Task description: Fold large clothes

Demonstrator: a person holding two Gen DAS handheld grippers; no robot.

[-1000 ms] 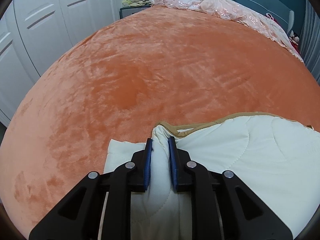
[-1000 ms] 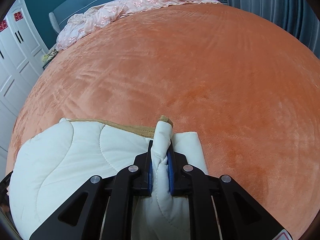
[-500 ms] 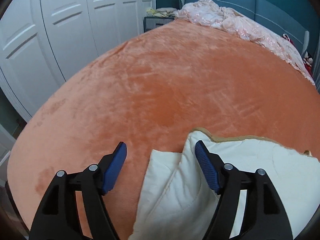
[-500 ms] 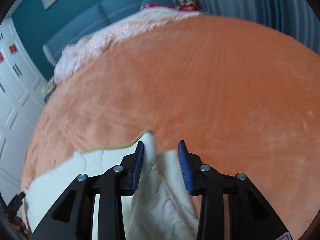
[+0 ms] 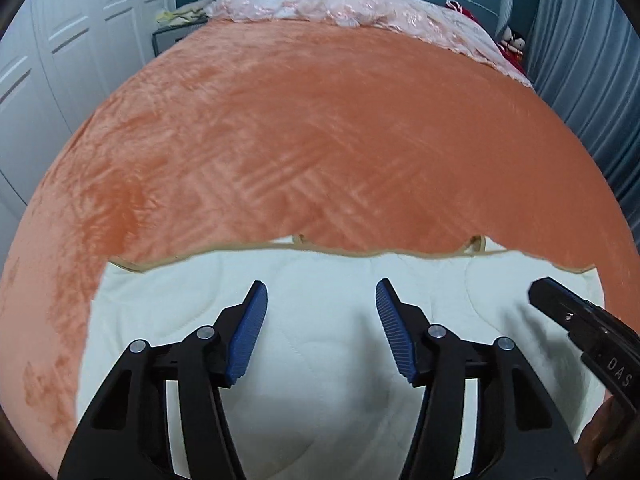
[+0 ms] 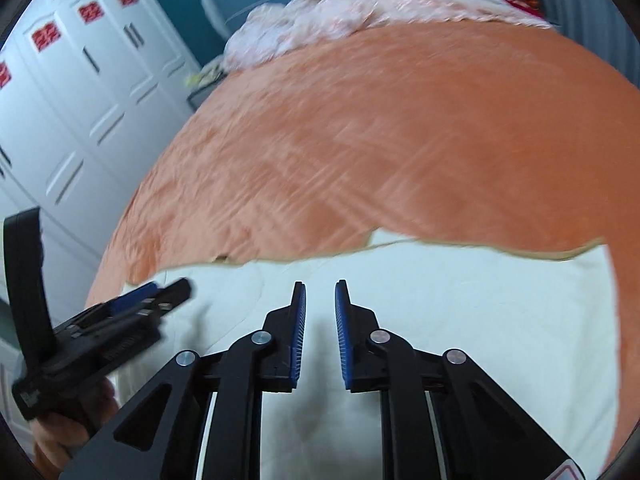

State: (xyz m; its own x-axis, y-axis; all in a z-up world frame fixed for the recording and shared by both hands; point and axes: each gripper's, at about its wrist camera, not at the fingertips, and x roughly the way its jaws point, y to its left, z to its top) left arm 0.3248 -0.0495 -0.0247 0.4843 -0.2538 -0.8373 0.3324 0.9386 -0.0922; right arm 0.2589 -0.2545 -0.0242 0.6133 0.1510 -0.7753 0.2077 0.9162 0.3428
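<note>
The cream quilted garment point(image 5: 328, 344), tan-edged, lay flat on the plush orange bed point(image 5: 304, 140). Above it, my left gripper point(image 5: 318, 304) and right gripper point(image 6: 320, 300) were closing their ribbed blue jaws, both empty.

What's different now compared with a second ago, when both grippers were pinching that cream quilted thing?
Both have let go. The left gripper and right gripper each pinched a bunched corner of the cream quilted cover; now they hang above it with nothing between the jaws, which are closing again. The cover lies flat, its tan-trimmed edge straight across the orange bedspread. The bedspread and the pink bedding at the headboard stayed put.
</note>
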